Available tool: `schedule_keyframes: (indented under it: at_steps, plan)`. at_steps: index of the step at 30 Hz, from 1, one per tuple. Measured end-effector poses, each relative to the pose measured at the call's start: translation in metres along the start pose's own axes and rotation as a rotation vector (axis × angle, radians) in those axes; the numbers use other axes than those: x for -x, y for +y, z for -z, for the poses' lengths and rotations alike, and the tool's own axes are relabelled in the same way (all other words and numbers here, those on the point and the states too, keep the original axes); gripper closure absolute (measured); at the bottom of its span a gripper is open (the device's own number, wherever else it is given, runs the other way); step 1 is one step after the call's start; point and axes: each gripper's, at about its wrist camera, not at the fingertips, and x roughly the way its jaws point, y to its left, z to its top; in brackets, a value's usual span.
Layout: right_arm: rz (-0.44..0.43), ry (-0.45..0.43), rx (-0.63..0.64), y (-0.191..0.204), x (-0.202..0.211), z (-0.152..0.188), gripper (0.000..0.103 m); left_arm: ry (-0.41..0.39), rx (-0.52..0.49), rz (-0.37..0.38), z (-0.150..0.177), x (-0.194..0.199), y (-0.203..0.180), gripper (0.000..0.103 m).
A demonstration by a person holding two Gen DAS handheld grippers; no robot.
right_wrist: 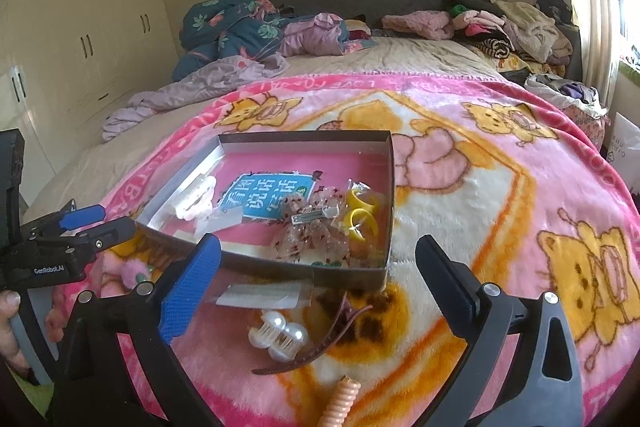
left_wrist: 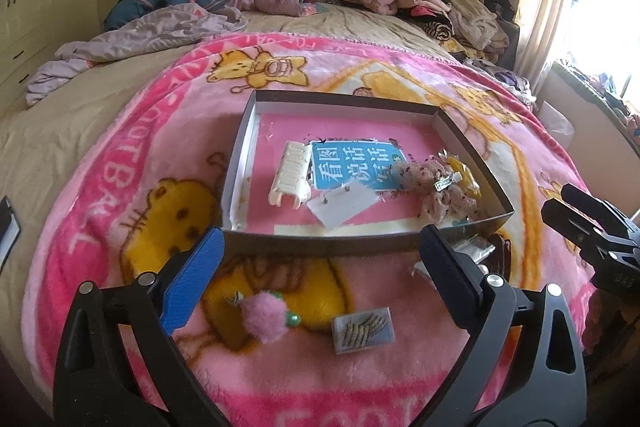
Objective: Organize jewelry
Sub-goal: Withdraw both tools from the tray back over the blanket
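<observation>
Jewelry sorting roughly half done on a pink cartoon blanket, judging by what lies in and out of the shallow cardboard tray. Already inside the tray: a cream claw clip, a white card, a lace bow with metal clip and bagged yellow rings.

Still loose in front of the tray's near wall: a pink pompom piece, a small packet of hairpins, a pearl claw clip, a brown claw clip, a flat clear packet touching the wall, and an orange coiled tie nearest the camera.

Left gripper spread wide and empty, hovering above the pompom and hairpins. Right gripper likewise wide apart and holding nothing, poised over the pearl and brown clips. Likely next: closing on one of these loose pieces for transfer into the tray.
</observation>
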Motion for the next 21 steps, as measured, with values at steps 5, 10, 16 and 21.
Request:
schedule_keyframes:
  at_steps: [5,10,16,21]
  plan:
    - [0.011,0.007,0.015,0.004,0.007,0.006,0.008,-0.003,0.016,0.004,0.006,0.006,0.008,0.014]
    - [0.017,0.012,0.023,0.008,0.013,0.013,0.008,-0.007,0.018,0.009,0.014,0.013,0.010,0.014]
    - [0.017,0.014,0.036,0.015,0.022,0.020,0.008,-0.013,0.023,0.018,0.020,0.020,0.014,0.014]
    - [0.019,0.021,0.043,0.018,0.027,0.027,0.008,-0.014,0.022,0.014,0.027,0.026,0.017,0.014]
